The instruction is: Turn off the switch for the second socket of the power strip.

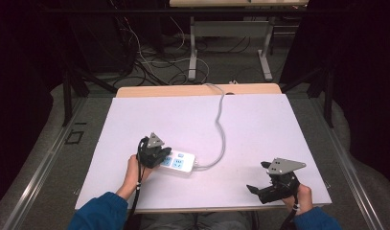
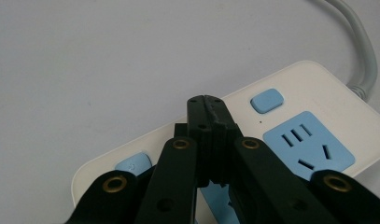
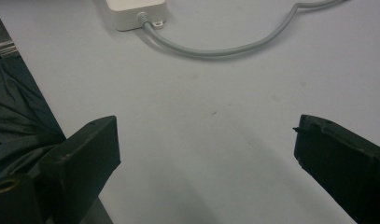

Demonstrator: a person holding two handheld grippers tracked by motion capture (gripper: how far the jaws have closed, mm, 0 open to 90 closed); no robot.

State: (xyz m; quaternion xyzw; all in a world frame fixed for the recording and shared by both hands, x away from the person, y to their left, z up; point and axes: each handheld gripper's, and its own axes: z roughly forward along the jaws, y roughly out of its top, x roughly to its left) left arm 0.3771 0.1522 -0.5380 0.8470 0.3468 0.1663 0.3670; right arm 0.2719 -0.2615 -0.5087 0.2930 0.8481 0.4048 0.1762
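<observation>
On the white table, a white power strip with blue sockets lies left of centre, its grey cord trailing away. Over its near end sits the left gripper — jaws pressed together, holding nothing. Well apart, the right gripper hovers near the table's front edge — jaws wide, empty.

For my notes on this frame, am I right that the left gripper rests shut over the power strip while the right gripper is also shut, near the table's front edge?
Not quite: the right gripper is open, its jaws wide apart in the right gripper view. The left gripper is indeed shut over the power strip.
</observation>
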